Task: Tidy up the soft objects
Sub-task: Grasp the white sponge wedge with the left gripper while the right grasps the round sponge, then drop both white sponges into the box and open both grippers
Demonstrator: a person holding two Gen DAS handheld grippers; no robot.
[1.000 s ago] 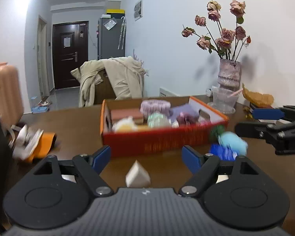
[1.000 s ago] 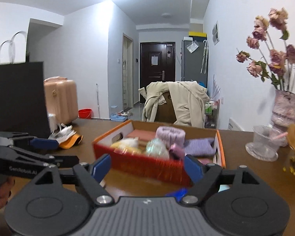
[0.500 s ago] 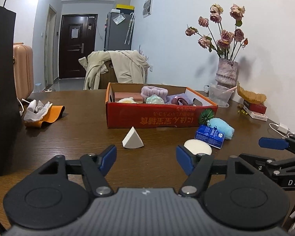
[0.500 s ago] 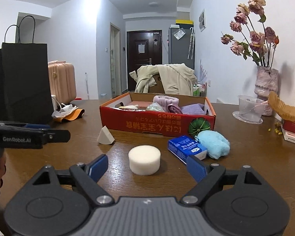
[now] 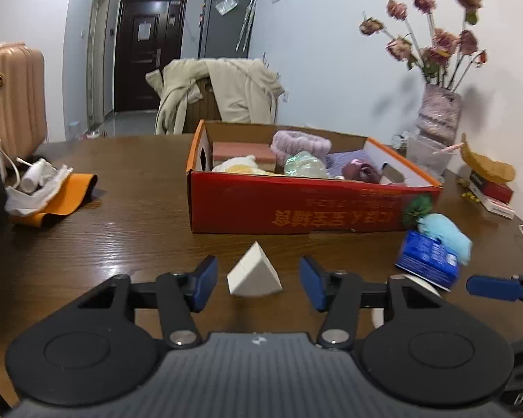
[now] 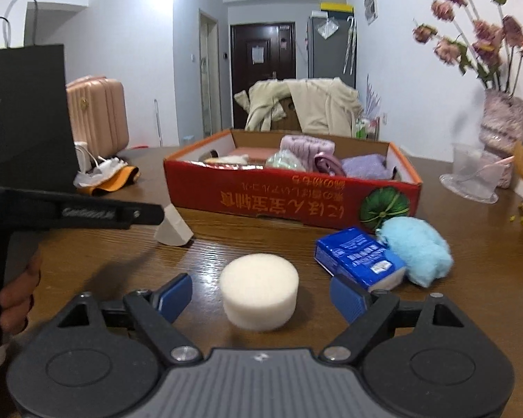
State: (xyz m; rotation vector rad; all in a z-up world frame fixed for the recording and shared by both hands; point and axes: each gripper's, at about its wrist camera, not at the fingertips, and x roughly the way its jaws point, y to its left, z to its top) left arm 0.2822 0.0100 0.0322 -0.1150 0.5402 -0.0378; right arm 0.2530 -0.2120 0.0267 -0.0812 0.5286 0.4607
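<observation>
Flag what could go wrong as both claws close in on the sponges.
1. The left claw brackets the white wedge-shaped foam sponge without contact; its sloped faces may squirt out as the jaws, just now closing, pinch.
2. The right claw brackets the round white foam sponge; the blue tissue pack sits beside its right finger and may be nudged.

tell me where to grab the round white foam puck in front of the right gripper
Grip the round white foam puck across its curved side wall, coming in low from the near side where the right gripper already straddles it, open. It sits flat on the brown wooden table, so opposite sides face the pads squarely.
</observation>
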